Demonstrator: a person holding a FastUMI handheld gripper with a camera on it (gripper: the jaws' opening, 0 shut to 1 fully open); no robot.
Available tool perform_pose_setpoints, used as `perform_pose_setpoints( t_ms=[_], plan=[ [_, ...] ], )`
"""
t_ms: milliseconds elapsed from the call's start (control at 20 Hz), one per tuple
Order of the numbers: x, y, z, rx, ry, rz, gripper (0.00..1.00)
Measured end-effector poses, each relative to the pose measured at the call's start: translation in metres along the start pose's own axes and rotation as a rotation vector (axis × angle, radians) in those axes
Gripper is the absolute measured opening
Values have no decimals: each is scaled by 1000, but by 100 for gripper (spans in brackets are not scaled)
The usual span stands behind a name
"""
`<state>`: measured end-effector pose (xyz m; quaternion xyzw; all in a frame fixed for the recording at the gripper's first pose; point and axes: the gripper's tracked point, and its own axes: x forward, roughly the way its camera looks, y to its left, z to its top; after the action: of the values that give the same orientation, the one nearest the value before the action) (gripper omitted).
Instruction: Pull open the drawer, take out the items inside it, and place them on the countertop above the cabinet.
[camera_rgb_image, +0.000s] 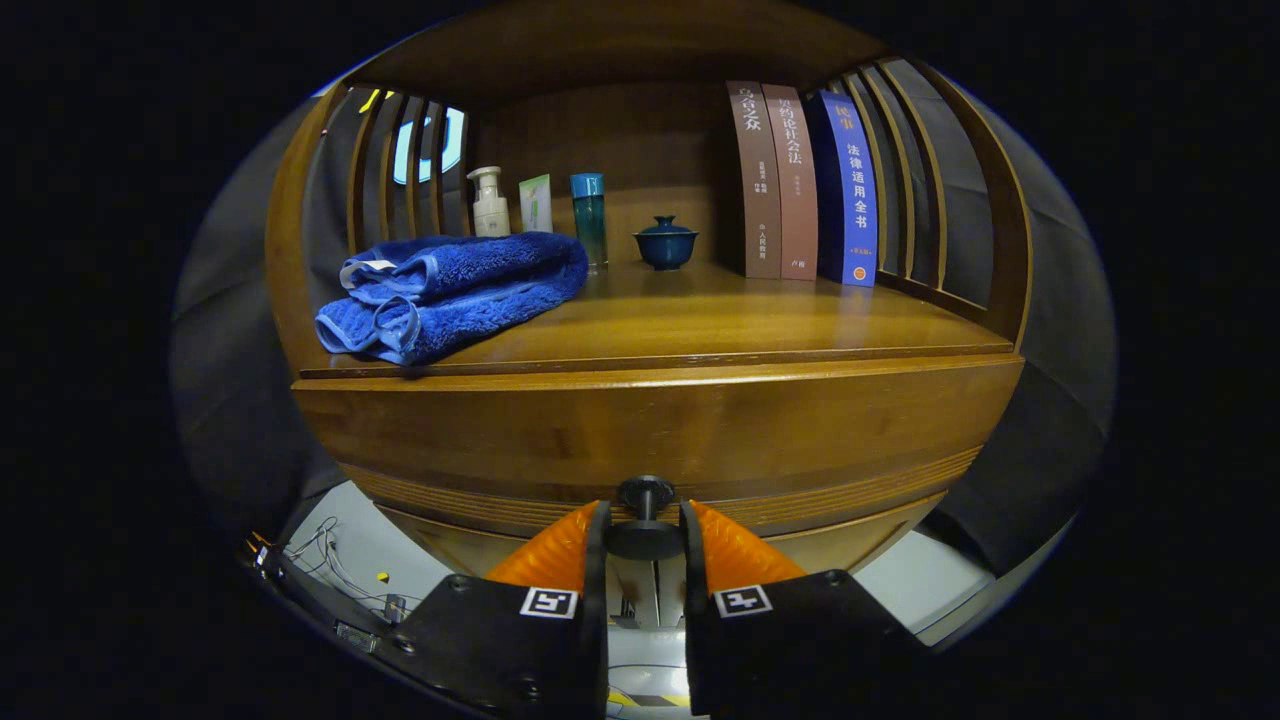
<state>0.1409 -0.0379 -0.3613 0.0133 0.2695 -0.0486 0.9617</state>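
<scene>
the gripper (645, 520) points level at the cabinet, fingers clamped on the drawer knob (645, 497). above the closed drawer (650, 430), a folded blue towel (450, 290) lies at the counter's (740, 320) front left corner; books (800, 180) stand back right.

The gripper (645, 525) fingers cover the sides of the drawer knob (645, 497); the closed drawer (660, 440) hides its contents.

The shiny brown wooden countertop (720, 320) holds a folded fluffy blue towel (455, 292) at 9 o'clock. At 11 o'clock stand a small white pump bottle (489, 203), a pale green-and-white tube (536, 203) and a tall teal bottle (589, 220). A little dark blue lidded bowl (666, 243) sits at 12 o'clock, and two brown books (775, 180) and one blue book (848, 190) stand upright at 1 o'clock.
</scene>
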Motion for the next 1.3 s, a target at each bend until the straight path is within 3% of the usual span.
perform_pose_setpoints(
  t_ms=[1300],
  plan=[
    [-161, -2, -89, 27, 142, 7, 35]
  ],
)
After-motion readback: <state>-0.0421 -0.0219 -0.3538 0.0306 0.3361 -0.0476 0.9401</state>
